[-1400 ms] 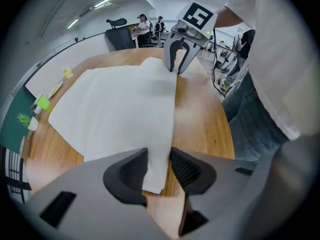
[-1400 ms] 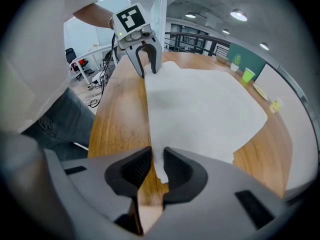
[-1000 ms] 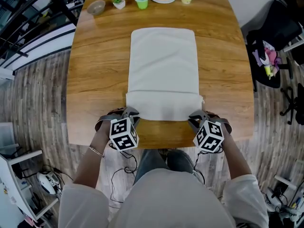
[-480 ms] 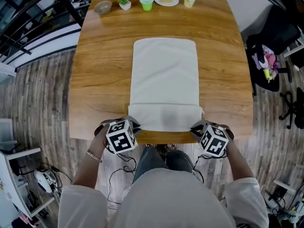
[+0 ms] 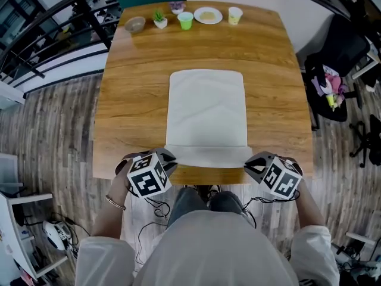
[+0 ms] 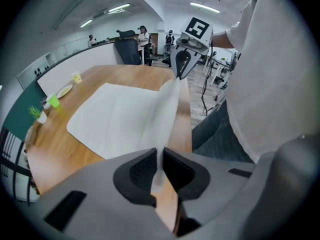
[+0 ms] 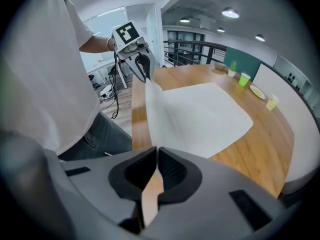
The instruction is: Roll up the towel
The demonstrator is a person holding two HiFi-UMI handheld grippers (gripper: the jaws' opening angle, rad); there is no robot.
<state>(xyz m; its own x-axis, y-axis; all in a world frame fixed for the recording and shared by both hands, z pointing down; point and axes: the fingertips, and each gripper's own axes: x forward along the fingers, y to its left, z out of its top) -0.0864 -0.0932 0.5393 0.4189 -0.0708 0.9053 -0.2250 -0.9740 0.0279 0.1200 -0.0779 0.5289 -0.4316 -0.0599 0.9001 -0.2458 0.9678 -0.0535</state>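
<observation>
Wood table [image 5: 137,100] center frame, grey plank floor [image 5: 53,136] around it, black railing [image 5: 53,28] upper left, black office chair [image 5: 336,52] right edge, ceiling strip lights [image 6: 205,7] on.

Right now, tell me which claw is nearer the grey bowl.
Left. The left claw grips the white towel on the bowl's side; right claw grips the opposite corner, farther off.

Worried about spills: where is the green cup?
Head view: the green cup stands at the far edge of the table, between the potted plant and the plate.
</observation>
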